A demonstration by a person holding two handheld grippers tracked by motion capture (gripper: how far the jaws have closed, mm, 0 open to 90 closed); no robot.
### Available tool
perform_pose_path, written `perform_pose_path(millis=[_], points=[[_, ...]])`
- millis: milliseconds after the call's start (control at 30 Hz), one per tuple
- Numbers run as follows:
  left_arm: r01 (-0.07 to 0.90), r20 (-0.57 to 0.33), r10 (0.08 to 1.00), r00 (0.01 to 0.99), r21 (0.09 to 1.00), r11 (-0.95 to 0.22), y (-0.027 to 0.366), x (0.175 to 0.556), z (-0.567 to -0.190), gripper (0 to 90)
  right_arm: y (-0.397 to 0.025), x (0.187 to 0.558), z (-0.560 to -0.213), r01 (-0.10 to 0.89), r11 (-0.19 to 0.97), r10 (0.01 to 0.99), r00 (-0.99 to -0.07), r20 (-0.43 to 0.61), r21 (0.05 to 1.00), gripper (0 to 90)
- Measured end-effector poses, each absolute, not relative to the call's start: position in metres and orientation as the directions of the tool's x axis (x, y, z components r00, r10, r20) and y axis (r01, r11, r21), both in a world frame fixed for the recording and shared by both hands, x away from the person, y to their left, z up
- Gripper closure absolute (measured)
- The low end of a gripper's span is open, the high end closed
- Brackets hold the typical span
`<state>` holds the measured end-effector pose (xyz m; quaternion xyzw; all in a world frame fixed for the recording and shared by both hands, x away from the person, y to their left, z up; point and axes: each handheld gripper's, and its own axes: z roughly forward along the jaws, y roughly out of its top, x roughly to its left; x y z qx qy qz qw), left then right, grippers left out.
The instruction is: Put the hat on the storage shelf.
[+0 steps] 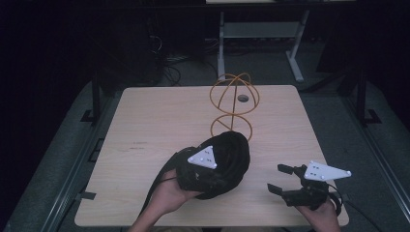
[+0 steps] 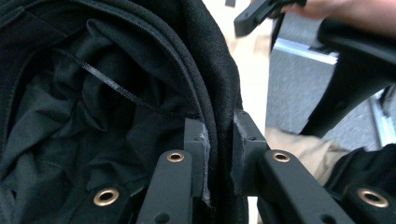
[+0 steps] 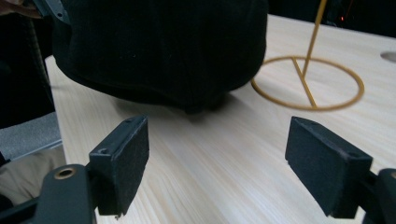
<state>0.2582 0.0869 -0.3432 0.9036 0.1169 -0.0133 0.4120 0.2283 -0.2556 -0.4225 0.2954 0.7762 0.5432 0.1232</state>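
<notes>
Black hat [image 1: 227,159], rim pinched by left tool [image 2: 218,154], right tool [image 3: 217,168] wide open

Light wood table [image 1: 145,125], square top, fills the centre of the high view; small round hole [image 1: 242,98] near its far edge, upper centre of frame. Gold wire stand [image 1: 233,104] sits on it just below that hole, ring base flat on the wood, rod up to a wire sphere; in the right gripper view the ring [image 3: 308,84] is at upper right. Black cap [image 1: 220,162] at lower centre, just below the ring; in the right gripper view its lowest edge seems to touch the wood, upper centre.
</notes>
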Motion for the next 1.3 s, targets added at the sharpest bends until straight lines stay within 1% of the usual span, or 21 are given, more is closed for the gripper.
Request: perform_pose_path(millis=[200,367,500,633,800,833,900,933,967,1033,1100,1267,1300], points=[[0.212,-0.137,0.170,0.976,0.780,-0.589,0.092,0.257,-0.328,77.9,-0.248,0.228,-0.408,0.296,0.217,0.568,-0.813,0.126,0.930,18.5],[0.186,-0.121,0.149,0.981,0.794,-0.579,0.092,0.255,-0.317,77.9,-0.238,0.227,-0.396,0.263,0.205,0.532,-0.838,0.118,0.943,16.8],[0.168,-0.116,0.125,0.985,0.803,-0.571,0.090,0.254,-0.311,77.8,-0.229,0.229,-0.388,0.233,0.192,0.500,-0.859,0.109,0.953,16.9],[0.153,-0.118,0.099,0.988,0.812,-0.564,0.085,0.253,-0.307,77.7,-0.222,0.235,-0.382,0.225,0.185,0.487,-0.866,0.110,0.957,17.1],[0.129,-0.114,0.062,0.992,0.815,-0.565,0.077,0.252,-0.304,77.6,-0.216,0.238,-0.379,0.205,0.181,0.475,-0.875,0.097,0.962,20.7],[0.124,-0.110,0.058,0.992,0.816,-0.564,0.075,0.252,-0.304,77.6,-0.215,0.239,-0.379,0.200,0.179,0.476,-0.875,0.093,0.963,22.5],[0.116,-0.111,0.043,0.993,0.818,-0.564,0.071,0.251,-0.303,77.6,-0.215,0.240,-0.378,0.193,0.178,0.478,-0.874,0.087,0.965,29.3],[0.116,-0.111,0.043,0.993,0.818,-0.564,0.071,0.251,-0.303,77.6,-0.215,0.240,-0.378,0.193,0.178,0.478,-0.874,0.087,0.965,29.3],[0.111,-0.119,0.021,0.993,0.824,-0.556,0.069,0.251,-0.303,77.6,-0.215,0.241,-0.378,0.186,0.172,0.481,-0.873,0.082,0.967,38.5],[0.111,-0.126,0.009,0.992,0.829,-0.549,0.067,0.251,-0.301,77.5,-0.215,0.241,-0.378,0.179,0.165,0.475,-0.876,0.081,0.970,45.1],[0.105,-0.124,0.002,0.992,0.831,-0.546,0.066,0.251,-0.300,77.4,-0.216,0.241,-0.377,0.170,0.157,0.472,-0.878,0.078,0.973,56.7],[0.108,-0.125,0.005,0.992,0.833,-0.542,0.066,0.252,-0.299,77.3,-0.217,0.239,-0.374,0.153,0.162,0.478,-0.877,0.058,0.975,80.5],[0.104,-0.123,0.002,0.992,0.833,-0.543,0.067,0.253,-0.298,77.3,-0.217,0.238,-0.373,0.148,0.169,0.477,-0.877,0.051,0.974,82.1]])
